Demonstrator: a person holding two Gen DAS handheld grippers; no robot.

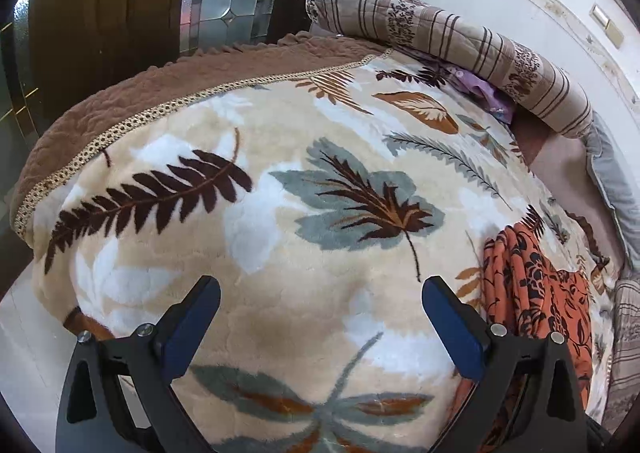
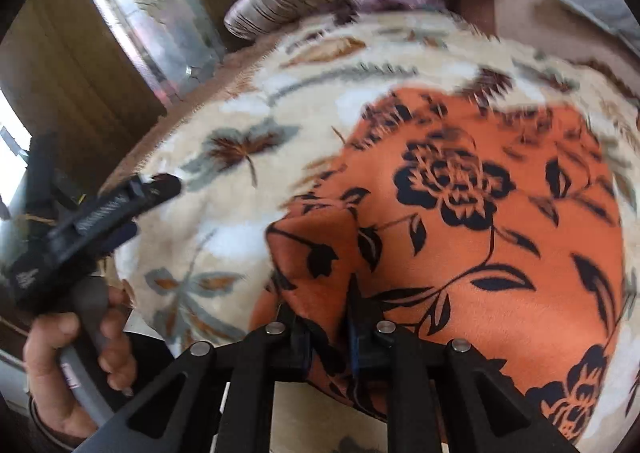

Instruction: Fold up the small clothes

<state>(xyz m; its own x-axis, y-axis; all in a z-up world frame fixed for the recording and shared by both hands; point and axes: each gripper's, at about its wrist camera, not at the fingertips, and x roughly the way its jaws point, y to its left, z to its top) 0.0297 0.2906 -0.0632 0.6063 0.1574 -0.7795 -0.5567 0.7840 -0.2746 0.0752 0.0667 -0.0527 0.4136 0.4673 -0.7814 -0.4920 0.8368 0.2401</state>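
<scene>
An orange garment with black flowers (image 2: 480,221) lies spread on a leaf-patterned blanket (image 1: 280,181). My right gripper (image 2: 326,317) is shut on a raised fold of the orange garment at its near edge. In the left wrist view the same garment (image 1: 532,293) shows bunched at the right. My left gripper (image 1: 320,289) hovers open above the bare blanket, with nothing between its blue pads (image 1: 448,317). In the right wrist view the left gripper (image 2: 132,193) appears at the left, held by a hand (image 2: 80,353).
A striped rolled quilt (image 1: 460,49) lies along the far side of the bed, with a purple cloth (image 1: 480,87) tucked under it. A grey pillow (image 1: 612,181) sits at the right. A brown bedspread edge (image 1: 140,93) and wooden door panels (image 1: 100,13) lie to the left.
</scene>
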